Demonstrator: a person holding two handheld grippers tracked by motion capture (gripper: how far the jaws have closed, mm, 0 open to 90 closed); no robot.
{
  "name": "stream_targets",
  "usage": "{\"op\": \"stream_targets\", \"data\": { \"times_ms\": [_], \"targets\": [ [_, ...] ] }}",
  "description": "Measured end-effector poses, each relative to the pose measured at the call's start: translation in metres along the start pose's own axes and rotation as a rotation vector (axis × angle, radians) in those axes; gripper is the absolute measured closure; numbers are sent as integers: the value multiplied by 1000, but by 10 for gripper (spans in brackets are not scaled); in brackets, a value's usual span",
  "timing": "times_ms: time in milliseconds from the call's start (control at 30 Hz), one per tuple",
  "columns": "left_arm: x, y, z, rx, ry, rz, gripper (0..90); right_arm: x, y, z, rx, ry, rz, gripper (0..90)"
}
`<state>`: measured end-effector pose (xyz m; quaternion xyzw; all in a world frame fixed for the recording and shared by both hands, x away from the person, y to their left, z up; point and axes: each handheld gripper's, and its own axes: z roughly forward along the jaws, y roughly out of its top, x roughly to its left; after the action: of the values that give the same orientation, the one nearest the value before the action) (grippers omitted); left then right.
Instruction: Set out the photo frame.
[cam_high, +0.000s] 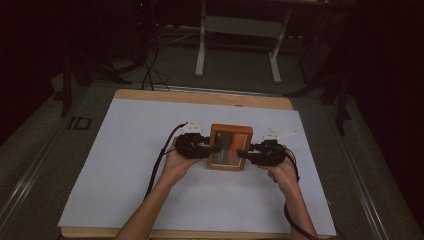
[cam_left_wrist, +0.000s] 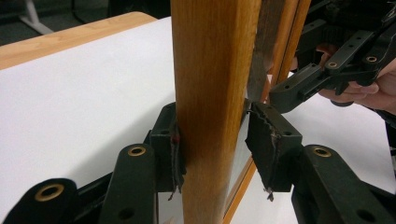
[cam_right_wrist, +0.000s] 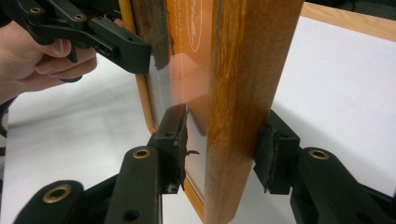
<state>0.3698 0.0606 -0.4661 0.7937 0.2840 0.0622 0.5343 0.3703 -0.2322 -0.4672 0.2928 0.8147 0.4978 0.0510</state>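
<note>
A wooden picture frame (cam_high: 230, 147) with a glass front and an orange picture is held between my two grippers over the middle of the white sheet. My left gripper (cam_high: 212, 148) is shut on the frame's left rail (cam_left_wrist: 210, 70), one pad on each face (cam_left_wrist: 212, 144). My right gripper (cam_high: 243, 153) is shut on the right rail (cam_right_wrist: 247, 70), with one pad on the glass side and the other on the back (cam_right_wrist: 224, 149). Each gripper view also shows the other gripper at the far rail (cam_left_wrist: 299, 88) (cam_right_wrist: 126, 46). I cannot tell whether the frame touches the sheet.
The white sheet (cam_high: 130, 150) covers most of a wooden table (cam_high: 200, 96). Black cables (cam_high: 157, 165) trail from both grippers toward the near edge. Beyond the table stand a white metal stand (cam_high: 201, 55) and dark tripod legs on the floor.
</note>
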Motion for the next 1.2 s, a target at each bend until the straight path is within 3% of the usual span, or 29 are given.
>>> {"op": "stream_targets", "data": {
  "times_ms": [467,867,1200],
  "targets": [
    [12,-14,-29,6,20,-28,572,15,11,28,7,43,-2,585],
    [13,-31,-42,44,31,-58,571,26,7,48,61,74,-10,588],
    [17,-38,-44,36,35,-73,566,28,5,55,66,77,3,590]
  ]
}}
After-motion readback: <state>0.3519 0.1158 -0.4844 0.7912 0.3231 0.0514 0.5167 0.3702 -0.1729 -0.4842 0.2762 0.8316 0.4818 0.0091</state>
